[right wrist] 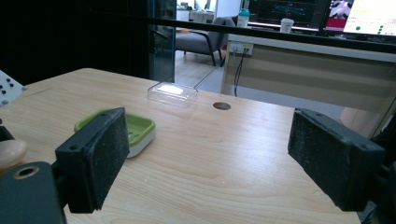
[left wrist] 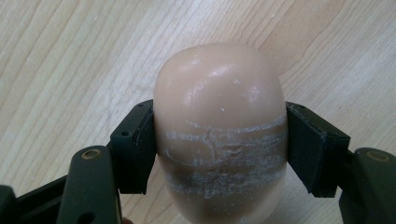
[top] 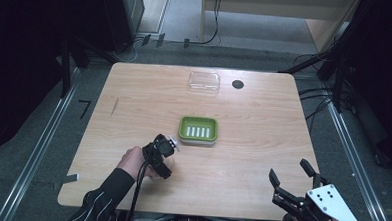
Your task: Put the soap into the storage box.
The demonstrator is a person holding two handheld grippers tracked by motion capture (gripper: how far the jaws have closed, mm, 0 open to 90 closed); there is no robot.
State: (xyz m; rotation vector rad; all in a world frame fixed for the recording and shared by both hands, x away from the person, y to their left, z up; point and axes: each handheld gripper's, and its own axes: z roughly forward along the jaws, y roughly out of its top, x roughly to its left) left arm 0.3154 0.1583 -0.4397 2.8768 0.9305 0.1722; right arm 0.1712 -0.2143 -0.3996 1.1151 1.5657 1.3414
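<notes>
Soap (left wrist: 219,135), pale and oval, sits clamped between the black jaws of the left gripper (left wrist: 219,149).

Both pads press its scuffed sides, and it lies low over the wooden table (top: 262,158), toward the near left, just short of the green soap dish (top: 198,129). That dish stands near the middle of the table, its slotted tray bare. Farther back, close to the far edge and beside a small dark hole (top: 237,84), a clear plastic lid (top: 204,83) lies flat with nothing in it. At the near right corner the right gripper (top: 289,173) hangs over the table's front edge, jaws spread wide and holding nothing. Bare wood stretches between the dish and that gripper, and along the whole right side.
</notes>
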